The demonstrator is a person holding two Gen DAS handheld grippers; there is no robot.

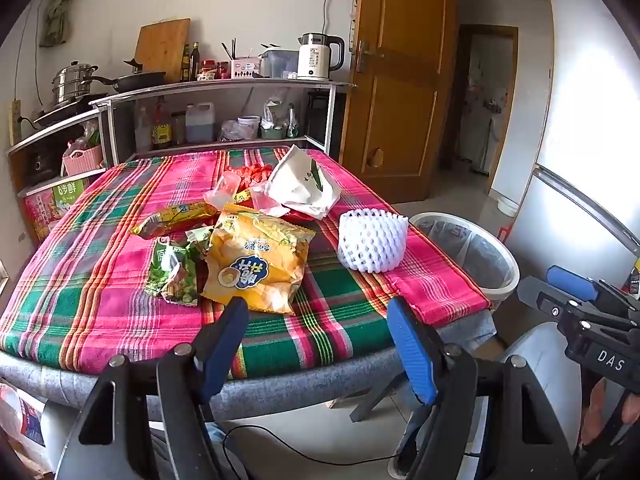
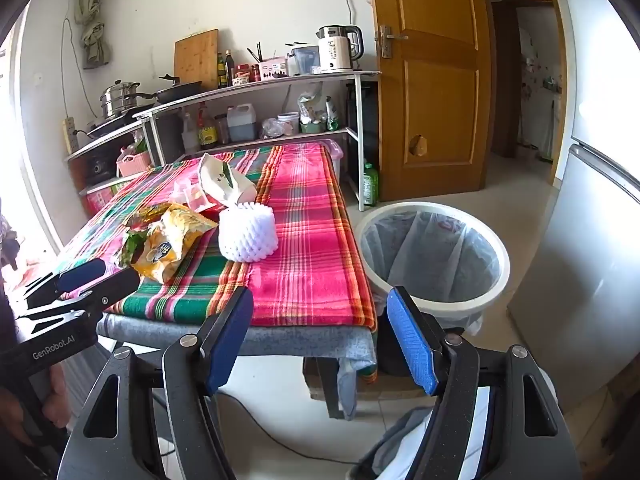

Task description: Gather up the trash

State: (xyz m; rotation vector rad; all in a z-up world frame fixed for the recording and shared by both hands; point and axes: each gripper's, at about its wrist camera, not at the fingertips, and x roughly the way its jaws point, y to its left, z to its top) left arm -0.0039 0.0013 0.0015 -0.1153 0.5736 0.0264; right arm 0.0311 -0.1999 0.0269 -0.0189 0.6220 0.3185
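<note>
Trash lies on the plaid-covered table (image 1: 100,300): a yellow snack bag (image 1: 258,260), a green wrapper (image 1: 176,270), a yellow-green wrapper (image 1: 176,218), a white foam fruit net (image 1: 372,240), a crumpled white paper bag (image 1: 304,186) and clear plastic cups (image 1: 224,192). A white trash bin (image 1: 472,256) with a liner stands right of the table. My left gripper (image 1: 320,312) is open and empty, above the table's near edge in front of the snack bag. My right gripper (image 2: 320,304) is open and empty, near the table's front right corner, beside the bin (image 2: 436,252). The foam net (image 2: 248,234) lies ahead of it.
A metal shelf (image 1: 224,88) with a kettle (image 1: 318,56), pots, bottles and a cutting board stands behind the table. A wooden door (image 1: 400,80) and a refrigerator (image 1: 592,140) are on the right. A cable runs on the floor below the table.
</note>
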